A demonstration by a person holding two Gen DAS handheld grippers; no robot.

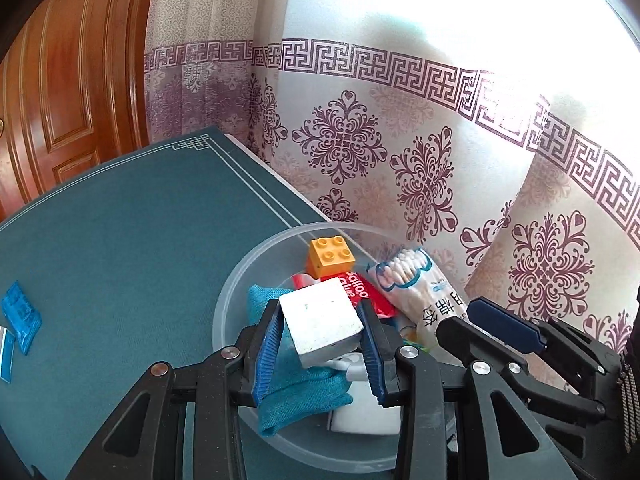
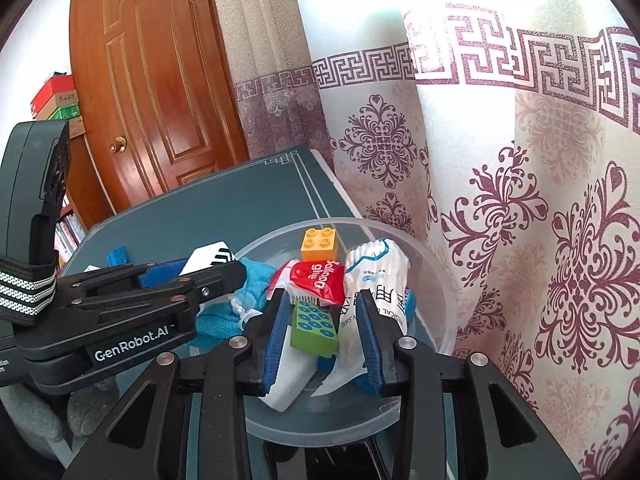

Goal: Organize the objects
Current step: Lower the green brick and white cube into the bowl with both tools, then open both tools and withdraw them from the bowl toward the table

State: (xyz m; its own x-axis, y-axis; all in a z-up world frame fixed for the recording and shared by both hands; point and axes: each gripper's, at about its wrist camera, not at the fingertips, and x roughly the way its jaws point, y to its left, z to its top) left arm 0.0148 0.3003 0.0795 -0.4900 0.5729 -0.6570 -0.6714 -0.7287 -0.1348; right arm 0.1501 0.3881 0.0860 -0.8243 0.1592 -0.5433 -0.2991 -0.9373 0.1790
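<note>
The left gripper [image 1: 322, 330] holds a white block [image 1: 322, 322] tight between its jaws over the clear bowl [image 1: 236, 280] on the counter [image 1: 120, 240] – probably to drop it inside. The right gripper [image 2: 323, 322] stands slightly open around a green brick [image 2: 314, 328] – not clamped, apparently already let go.

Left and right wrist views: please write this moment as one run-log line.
left gripper: shut on white block, over bowl | right gripper: open around green block in bowl
</note>
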